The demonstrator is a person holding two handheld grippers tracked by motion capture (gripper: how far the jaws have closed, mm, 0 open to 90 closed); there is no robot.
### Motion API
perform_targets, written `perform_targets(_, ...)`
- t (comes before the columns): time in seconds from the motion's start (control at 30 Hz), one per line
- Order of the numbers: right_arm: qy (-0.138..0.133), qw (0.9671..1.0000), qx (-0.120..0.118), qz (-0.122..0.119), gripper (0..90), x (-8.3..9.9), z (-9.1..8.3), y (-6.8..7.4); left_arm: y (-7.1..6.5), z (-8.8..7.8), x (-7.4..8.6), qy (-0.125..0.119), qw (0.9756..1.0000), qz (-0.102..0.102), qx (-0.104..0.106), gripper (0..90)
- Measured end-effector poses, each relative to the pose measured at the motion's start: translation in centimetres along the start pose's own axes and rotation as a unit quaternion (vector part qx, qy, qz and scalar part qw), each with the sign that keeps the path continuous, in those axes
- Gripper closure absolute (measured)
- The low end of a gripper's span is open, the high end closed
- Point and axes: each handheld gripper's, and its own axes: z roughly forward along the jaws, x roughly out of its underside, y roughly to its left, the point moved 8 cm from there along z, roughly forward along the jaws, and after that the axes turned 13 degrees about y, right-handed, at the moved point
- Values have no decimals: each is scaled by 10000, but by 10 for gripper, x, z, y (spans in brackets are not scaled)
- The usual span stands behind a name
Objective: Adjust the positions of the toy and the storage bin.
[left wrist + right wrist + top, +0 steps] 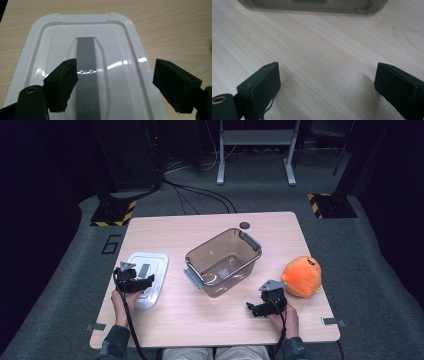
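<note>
Lid [146, 277], white with a grey strip handle [86, 77] down its middle, lies flat near the tabletop's left edge, its long axis running from the near edge toward the far one. Left gripper [134, 281] hangs just over its near end, jaws released and spread, holding nothing; the strip runs lengthwise away between them. Clear bin [223, 261] sits mid-table, to the lid's right, uncovered. Right gripper [265, 306] waits near the front edge, jaws likewise parted over bare wood, beside an orange plush [301, 276]. The left hand is far nearer the lid.
</note>
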Motion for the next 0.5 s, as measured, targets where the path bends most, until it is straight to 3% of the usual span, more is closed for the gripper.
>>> perform_targets(0.3,-3,10000,7,5,58,0,0,0,-30,-14,3,-118,9989,387,244,123)
perform_targets(0.5,-3,10000,14,36,58,0,0,0,-56,-23,6,-166,9964,690,461,101)
